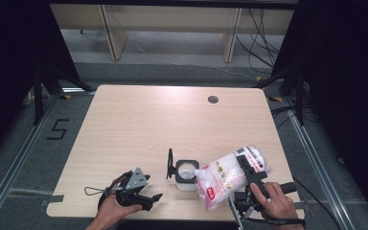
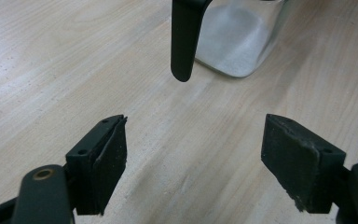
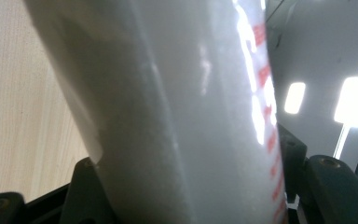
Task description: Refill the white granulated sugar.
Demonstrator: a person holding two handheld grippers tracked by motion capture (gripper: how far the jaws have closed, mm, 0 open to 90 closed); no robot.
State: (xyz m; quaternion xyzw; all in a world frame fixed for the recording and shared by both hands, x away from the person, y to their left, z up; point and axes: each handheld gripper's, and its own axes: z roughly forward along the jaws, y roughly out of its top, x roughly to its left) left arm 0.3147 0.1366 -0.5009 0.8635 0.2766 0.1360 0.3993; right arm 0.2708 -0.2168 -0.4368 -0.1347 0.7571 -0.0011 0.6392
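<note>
Right tongs (image 1: 249, 168) pinching white bag (image 1: 225, 175), seemingly over jar (image 1: 186, 173); left tongs (image 2: 193, 158) spread, idle.

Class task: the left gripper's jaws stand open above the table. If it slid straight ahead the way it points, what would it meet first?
Most likely the black hinged lid hanging beside the clear jar, straight ahead of the open left gripper; depth is hard to judge.

White bag (image 3: 177, 116) between tongs (image 3: 191, 196), wooden table (image 3: 23, 102)

Soft overhead light, dark surroundings, blurry close-ups.
</note>
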